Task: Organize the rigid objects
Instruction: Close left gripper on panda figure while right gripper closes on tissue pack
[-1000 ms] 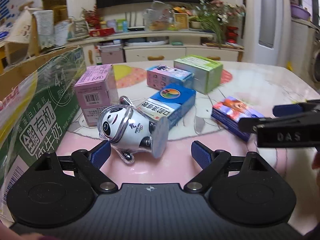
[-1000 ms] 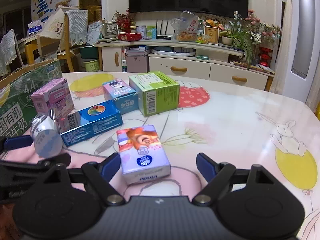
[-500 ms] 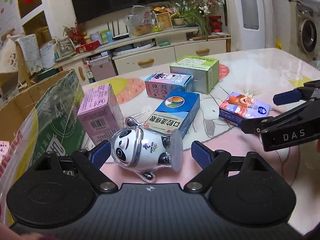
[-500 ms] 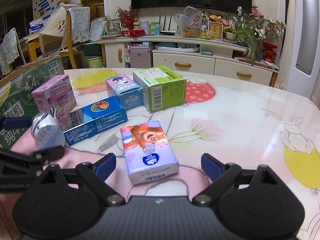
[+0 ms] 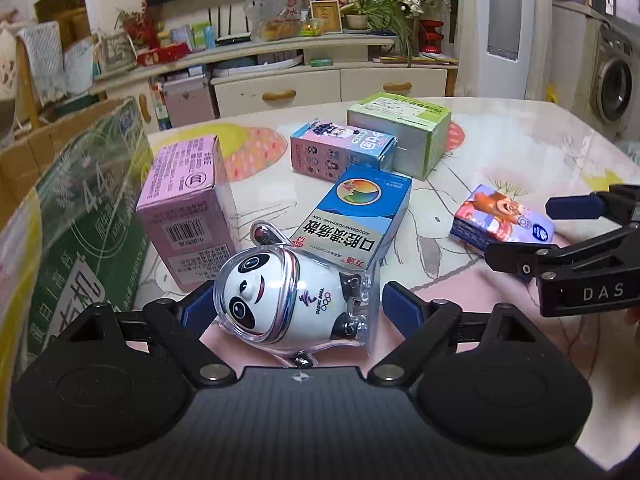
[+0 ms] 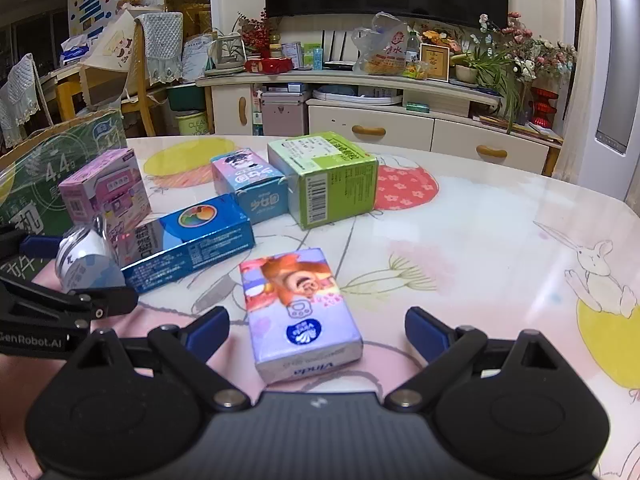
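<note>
Nothing looks sorted yet: all boxes (image 6: 188, 236) lie on the bench (image 6: 480, 240), and both grippers, the left gripper (image 5: 294, 304) around the panda (image 5: 288, 300) and the right gripper (image 6: 316, 328) around the tissue pack (image 6: 300, 308), have spread jaws.

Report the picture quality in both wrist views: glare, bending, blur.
Left wrist: fisheye bows the cabinet and walls; the panda toy is sharp, with highlights on its clear shell. Right wrist: broad glare across the table; the tissue pack is slightly soft; the corners are dark.
</note>
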Motion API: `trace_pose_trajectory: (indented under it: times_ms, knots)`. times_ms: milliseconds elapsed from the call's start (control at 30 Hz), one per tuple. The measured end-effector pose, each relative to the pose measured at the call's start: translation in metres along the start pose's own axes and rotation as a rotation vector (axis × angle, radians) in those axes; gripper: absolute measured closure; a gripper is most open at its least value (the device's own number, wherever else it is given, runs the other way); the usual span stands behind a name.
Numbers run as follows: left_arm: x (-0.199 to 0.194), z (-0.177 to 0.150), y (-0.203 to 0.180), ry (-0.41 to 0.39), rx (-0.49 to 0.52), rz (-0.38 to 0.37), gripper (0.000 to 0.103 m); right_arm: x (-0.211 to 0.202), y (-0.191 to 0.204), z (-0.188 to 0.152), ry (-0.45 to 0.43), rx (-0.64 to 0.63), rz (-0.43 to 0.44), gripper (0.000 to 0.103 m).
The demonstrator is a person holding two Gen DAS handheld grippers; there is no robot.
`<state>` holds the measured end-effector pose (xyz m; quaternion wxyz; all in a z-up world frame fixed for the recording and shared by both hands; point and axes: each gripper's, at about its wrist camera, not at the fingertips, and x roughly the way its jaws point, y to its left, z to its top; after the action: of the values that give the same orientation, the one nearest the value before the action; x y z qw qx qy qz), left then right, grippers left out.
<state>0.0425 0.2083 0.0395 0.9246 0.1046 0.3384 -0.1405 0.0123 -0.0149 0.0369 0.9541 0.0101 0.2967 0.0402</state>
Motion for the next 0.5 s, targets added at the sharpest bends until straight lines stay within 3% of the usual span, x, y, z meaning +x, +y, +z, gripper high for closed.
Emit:
trace_pose_trajectory:
  times_ms: [167, 300, 500]
  knots:
    - [-0.0007, -0.0007, 0.0023, 0.003, -0.018, 0.012, 0.0, 0.0032, -0.0007, 0.0004, 0.007, 0.003, 0.006, 0.026]
    - [-0.0012, -0.0004, 0.0025, 0.004, -0.034, 0.022, 0.0, 0.0056, 0.0031, 0.0005, 0.014, -0.013, 0.02, 0.048]
    - [-0.006, -0.0024, 0.0003, 0.01, -0.095, 0.045, 0.0, 0.0054, 0.0062, -0.0006, 0.007, -0.028, 0.014, 0.05]
